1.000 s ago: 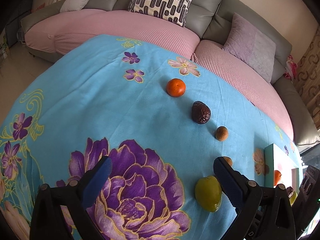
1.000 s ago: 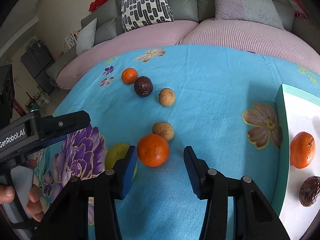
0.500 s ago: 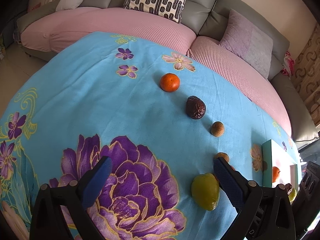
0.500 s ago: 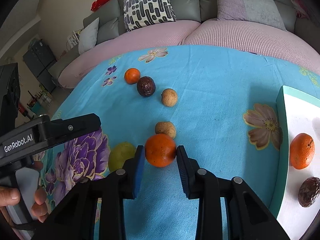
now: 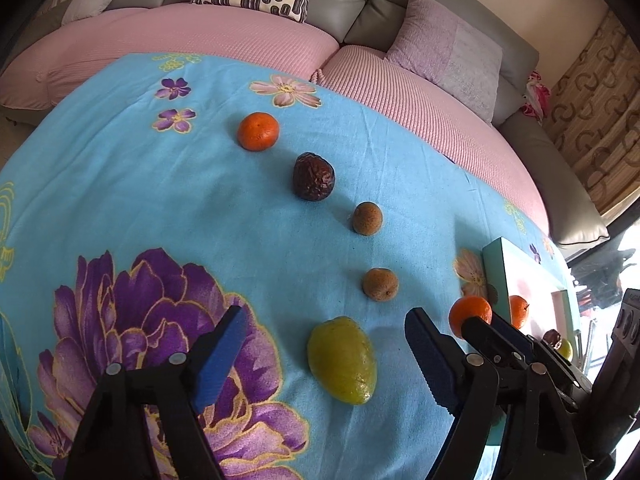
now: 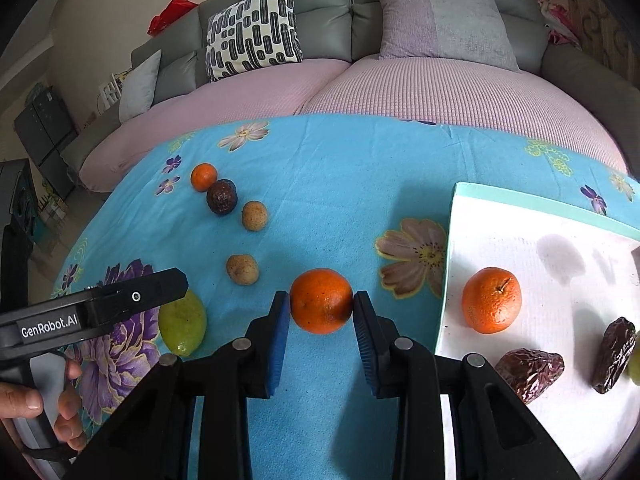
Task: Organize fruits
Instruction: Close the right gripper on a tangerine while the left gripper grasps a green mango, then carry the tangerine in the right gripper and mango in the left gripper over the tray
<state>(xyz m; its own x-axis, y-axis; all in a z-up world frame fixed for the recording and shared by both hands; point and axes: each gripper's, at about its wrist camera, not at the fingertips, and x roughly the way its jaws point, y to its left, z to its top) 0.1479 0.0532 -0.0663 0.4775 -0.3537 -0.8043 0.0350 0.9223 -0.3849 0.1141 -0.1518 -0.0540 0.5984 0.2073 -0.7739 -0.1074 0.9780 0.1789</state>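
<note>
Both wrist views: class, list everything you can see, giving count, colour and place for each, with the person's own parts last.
Oranges: three, orange; one far on the cloth, one in the right gripper, one on the tray.
Passion fruit: one, dark purple, beside the far orange.
Longans: two, tan, mid-cloth.
Green fruit: one, yellow-green, between the left gripper's fingers.
Dates: two, brown, on the tray.
Tray: one, white with teal rim, right.
Tablecloth: blue, floral.
Sofa: grey, pink covers, cushions.
Left gripper: open.
Right gripper: shut on orange.
Hand: on the left gripper's handle.
</note>
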